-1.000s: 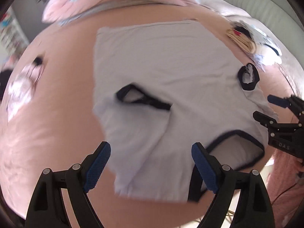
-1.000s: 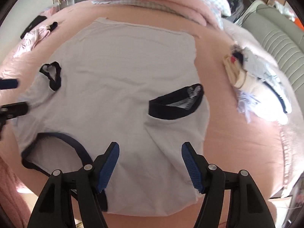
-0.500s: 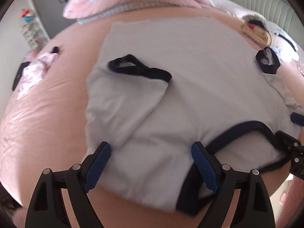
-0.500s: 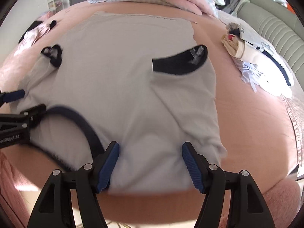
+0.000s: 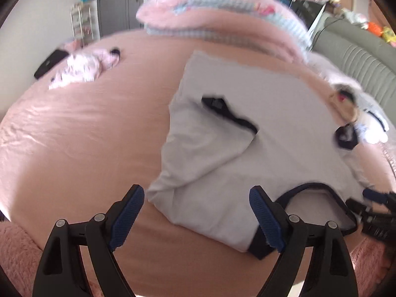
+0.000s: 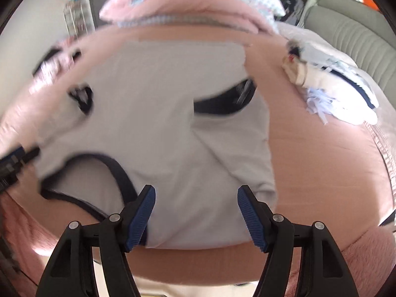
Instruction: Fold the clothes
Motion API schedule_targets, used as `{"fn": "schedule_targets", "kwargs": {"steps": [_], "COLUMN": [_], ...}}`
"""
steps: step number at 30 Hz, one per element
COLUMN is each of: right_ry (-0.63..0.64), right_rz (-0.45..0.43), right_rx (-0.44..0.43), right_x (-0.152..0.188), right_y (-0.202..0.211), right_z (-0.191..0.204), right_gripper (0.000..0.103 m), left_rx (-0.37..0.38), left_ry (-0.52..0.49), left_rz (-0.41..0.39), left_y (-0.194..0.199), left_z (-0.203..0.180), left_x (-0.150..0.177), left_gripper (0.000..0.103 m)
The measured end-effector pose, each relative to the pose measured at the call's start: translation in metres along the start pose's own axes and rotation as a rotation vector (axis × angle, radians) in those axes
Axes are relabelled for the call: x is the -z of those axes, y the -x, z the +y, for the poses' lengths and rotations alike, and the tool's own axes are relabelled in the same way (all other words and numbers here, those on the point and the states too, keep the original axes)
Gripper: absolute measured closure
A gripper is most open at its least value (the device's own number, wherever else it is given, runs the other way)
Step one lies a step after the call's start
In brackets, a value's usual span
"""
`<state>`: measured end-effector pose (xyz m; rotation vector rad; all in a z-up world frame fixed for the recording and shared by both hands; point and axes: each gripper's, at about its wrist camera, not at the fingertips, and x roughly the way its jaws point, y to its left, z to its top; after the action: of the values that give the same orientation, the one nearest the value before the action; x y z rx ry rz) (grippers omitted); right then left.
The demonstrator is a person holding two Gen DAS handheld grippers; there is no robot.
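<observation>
A white T-shirt with dark navy trim lies flat on the pink bed, both sleeves folded in over its body; it also fills the right wrist view. Its collar is at the near edge. My left gripper is open and empty, low over the shirt's near left shoulder corner. My right gripper is open and empty, over the near right shoulder, beside the collar. Each gripper shows at the edge of the other's view, the right one and the left one.
A pile of folded light clothes lies to the right of the shirt. A pink patterned garment lies at the far left. Rolled pink bedding is at the back, a grey-green headboard at the right.
Both grippers have dropped lower and pulled back toward the bed's near edge, so the views tilt up to show the room. The shirt has not moved. Both stay open.
</observation>
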<state>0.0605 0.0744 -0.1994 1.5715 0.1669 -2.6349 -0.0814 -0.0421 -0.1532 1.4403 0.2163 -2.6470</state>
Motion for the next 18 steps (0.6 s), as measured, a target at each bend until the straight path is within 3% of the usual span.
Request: {"fn": "schedule_targets", "kwargs": {"steps": [1, 3, 5, 8, 11, 14, 18], "right_ry": [0.008, 0.025, 0.038, 0.0, -0.12, -0.24, -0.378], "right_rz": [0.001, 0.01, 0.02, 0.026, -0.019, -0.064, -0.122], "right_rx": [0.004, 0.01, 0.013, -0.001, -0.007, -0.013, -0.009], "right_x": [0.01, 0.027, 0.023, 0.012, -0.015, -0.042, -0.073], "right_y": [0.017, 0.043, 0.04, 0.032, 0.034, 0.035, 0.043], "right_z": [0.003, 0.006, -0.011, -0.046, -0.101, -0.156, -0.232], "right_gripper": [0.034, 0.034, 0.034, 0.034, 0.034, 0.035, 0.034], "left_rx": [-0.012, -0.026, -0.008, 0.089, 0.182, 0.167, 0.104], "left_ry": [-0.004, -0.028, -0.026, 0.075, 0.219, 0.289, 0.254], "left_rz": [0.048, 0.034, 0.049, 0.048, 0.002, -0.036, -0.068], "left_y": [-0.007, -0.001, 0.005, 0.012, 0.017, 0.016, 0.013], "left_z": [-0.001, -0.004, -0.001, 0.019, 0.044, 0.061, 0.064], "left_x": [0.004, 0.016, 0.023, 0.022, 0.015, 0.011, 0.001], "left_gripper": [0.016, 0.016, 0.015, 0.016, 0.016, 0.016, 0.016]}}
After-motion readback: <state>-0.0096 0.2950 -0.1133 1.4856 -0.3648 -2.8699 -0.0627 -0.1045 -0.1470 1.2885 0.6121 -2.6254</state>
